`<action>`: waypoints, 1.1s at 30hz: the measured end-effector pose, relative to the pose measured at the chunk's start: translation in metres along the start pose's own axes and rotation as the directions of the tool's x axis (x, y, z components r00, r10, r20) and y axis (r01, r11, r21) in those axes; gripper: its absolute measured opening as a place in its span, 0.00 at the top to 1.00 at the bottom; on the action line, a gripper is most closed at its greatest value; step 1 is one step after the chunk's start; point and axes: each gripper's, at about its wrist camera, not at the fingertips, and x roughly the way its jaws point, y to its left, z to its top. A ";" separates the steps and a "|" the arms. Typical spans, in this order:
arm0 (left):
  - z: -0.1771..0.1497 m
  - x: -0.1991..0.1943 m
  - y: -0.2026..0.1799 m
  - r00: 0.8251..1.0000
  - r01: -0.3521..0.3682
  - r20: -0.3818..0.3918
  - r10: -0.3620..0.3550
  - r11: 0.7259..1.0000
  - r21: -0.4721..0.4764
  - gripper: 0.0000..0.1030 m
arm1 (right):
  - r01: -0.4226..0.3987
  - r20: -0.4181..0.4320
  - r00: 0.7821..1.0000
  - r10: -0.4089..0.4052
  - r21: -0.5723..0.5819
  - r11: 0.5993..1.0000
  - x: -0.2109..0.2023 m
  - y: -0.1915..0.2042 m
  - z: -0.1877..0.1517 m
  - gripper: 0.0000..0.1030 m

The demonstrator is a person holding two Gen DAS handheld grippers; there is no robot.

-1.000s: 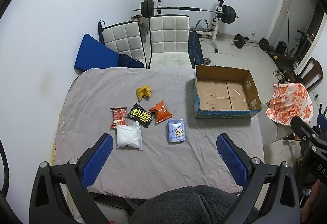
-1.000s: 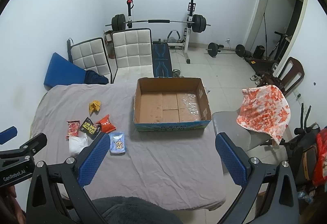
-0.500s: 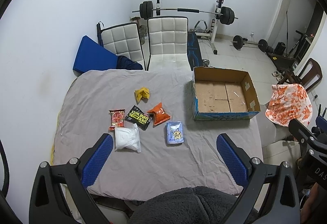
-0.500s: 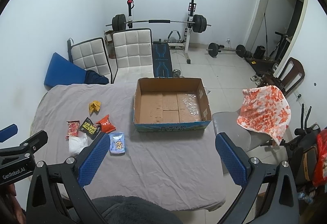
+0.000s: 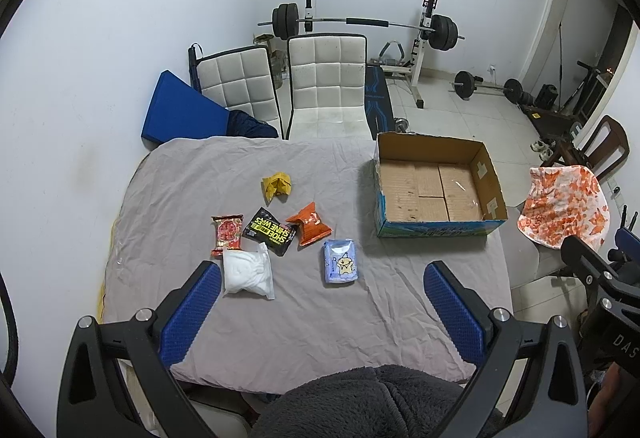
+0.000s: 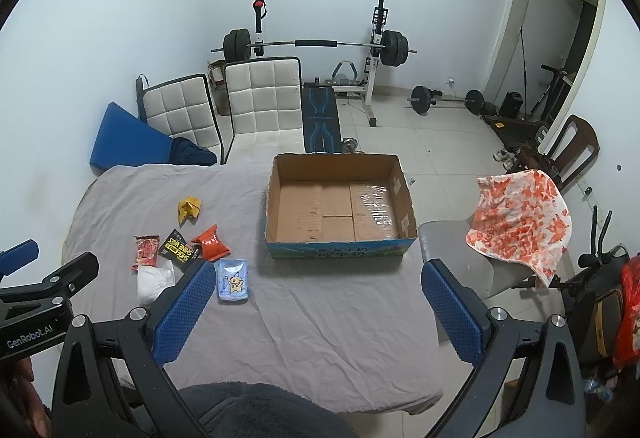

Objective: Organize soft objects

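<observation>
Several soft packets lie on the grey-covered table [image 5: 320, 318]: a white pouch [image 5: 248, 274], a light-blue tissue pack [image 5: 340, 262], an orange snack bag [image 5: 309, 224], a black packet [image 5: 270, 231], a red packet [image 5: 227, 234] and a crumpled yellow wrapper [image 5: 276, 185]. An open empty cardboard box [image 5: 436, 186] stands at the right. My left gripper [image 5: 320, 306] is open and empty, high above the near table edge. My right gripper [image 6: 316, 302] is open and empty; the tissue pack [image 6: 233, 280] and box [image 6: 338, 204] lie ahead of it.
Two white padded chairs [image 5: 320, 86] stand behind the table, with a blue mat [image 5: 180, 112] against the wall. A chair with an orange-patterned cloth [image 6: 520, 218] stands at the right. A barbell rack [image 5: 360, 26] and weights are on the floor beyond.
Both views have shifted very slightly; the packets and box have not moved. Both grippers stay open.
</observation>
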 end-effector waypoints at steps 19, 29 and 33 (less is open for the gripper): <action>-0.001 -0.003 -0.001 1.000 0.011 0.007 -0.011 1.000 -0.004 0.00 | 0.003 0.002 1.000 -0.003 -0.007 1.000 -0.002 0.003 0.000 0.00; 0.000 -0.004 -0.002 1.000 0.019 0.001 -0.019 1.000 -0.004 0.00 | 0.002 0.005 1.000 -0.002 -0.006 1.000 -0.004 0.003 0.000 0.00; -0.005 -0.001 -0.001 1.000 0.023 -0.005 -0.023 1.000 -0.001 0.00 | 0.005 0.008 1.000 -0.005 -0.002 1.000 -0.004 0.001 0.001 0.00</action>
